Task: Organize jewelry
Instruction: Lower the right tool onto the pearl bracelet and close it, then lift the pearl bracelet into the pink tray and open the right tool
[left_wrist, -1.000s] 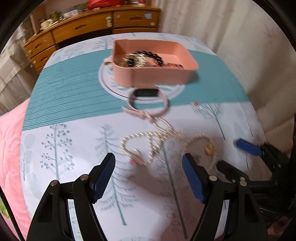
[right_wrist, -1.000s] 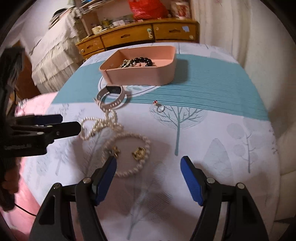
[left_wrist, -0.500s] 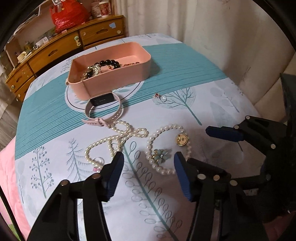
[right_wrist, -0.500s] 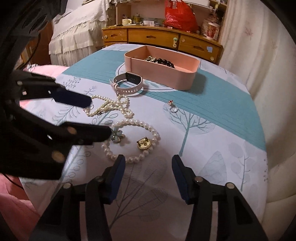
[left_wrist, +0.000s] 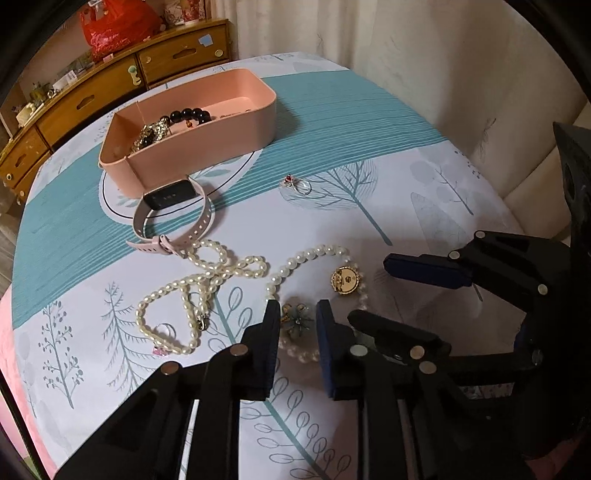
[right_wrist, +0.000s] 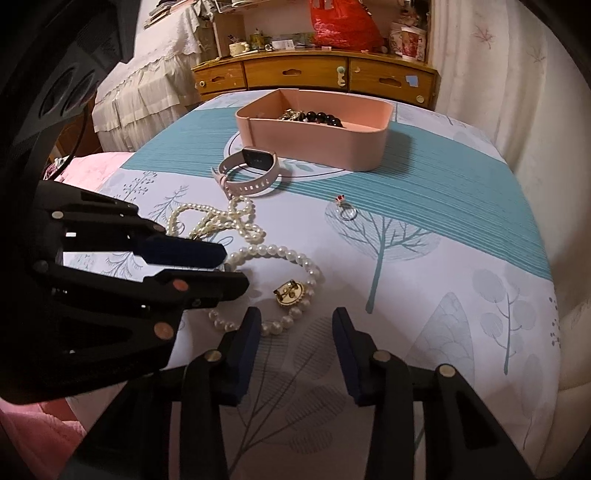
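Left claw (left_wrist: 297, 319): angled steeply down, jaws closing, narrow gap around flower brooch (left_wrist: 295, 318) inside pearl bracelet (left_wrist: 306, 258); pad contact not discernible. Right claw (right_wrist: 295, 321): angled down, jaws closing, half open, nothing gripped; gold brooch (right_wrist: 290, 292) just ahead. Pink tray (left_wrist: 207, 136) far across counter (left_wrist: 424, 192), well apart. Open cloth to the right; counter edge near wall.

Home bedroom — frilled bed (right_wrist: 144, 99), wooden dresser (right_wrist: 314, 74) behind table.
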